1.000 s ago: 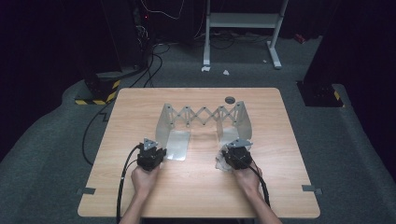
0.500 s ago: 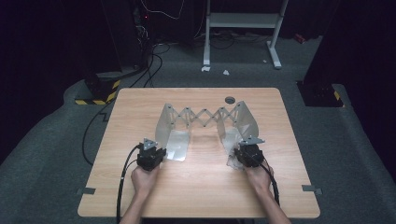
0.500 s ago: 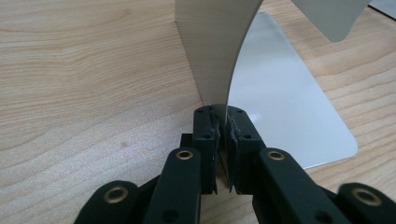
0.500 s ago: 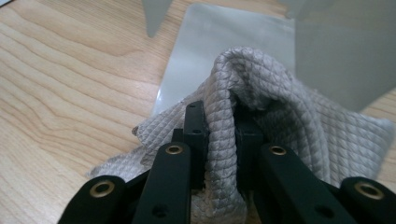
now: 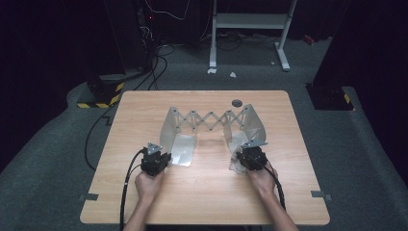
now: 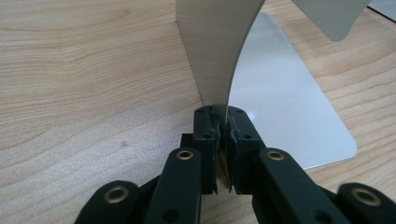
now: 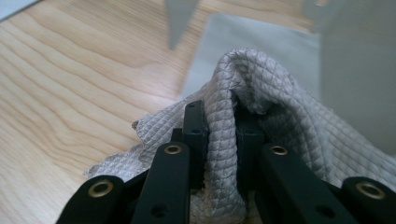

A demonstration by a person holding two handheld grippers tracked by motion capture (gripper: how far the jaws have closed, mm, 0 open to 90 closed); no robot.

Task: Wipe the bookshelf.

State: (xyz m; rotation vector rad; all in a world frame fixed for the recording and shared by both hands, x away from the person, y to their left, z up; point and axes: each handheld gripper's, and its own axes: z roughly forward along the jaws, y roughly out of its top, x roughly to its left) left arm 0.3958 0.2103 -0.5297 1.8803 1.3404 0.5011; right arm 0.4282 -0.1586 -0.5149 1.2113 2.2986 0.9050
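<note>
Pinching the upright metal panel (image 6: pixel 217 56) of the folding rack (image 5: pixel 211 120) in left claw (image 6: pixel 223 126); gripping quilted grey cloth (image 7: pixel 280 121) in right claw (image 7: pixel 222 126), near the bench (image 5: pixel 144 110) front edge.

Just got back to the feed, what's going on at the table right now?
A person works at the wooden table with a gripper in each hand. The left gripper is shut on the edge of the left upright plate of an expandable metal bookend rack. The right gripper pinches a fold of a grey quilted cloth lying at the rack's right base plate, apparently to wipe it. A small dark disc sits behind the rack.
</note>
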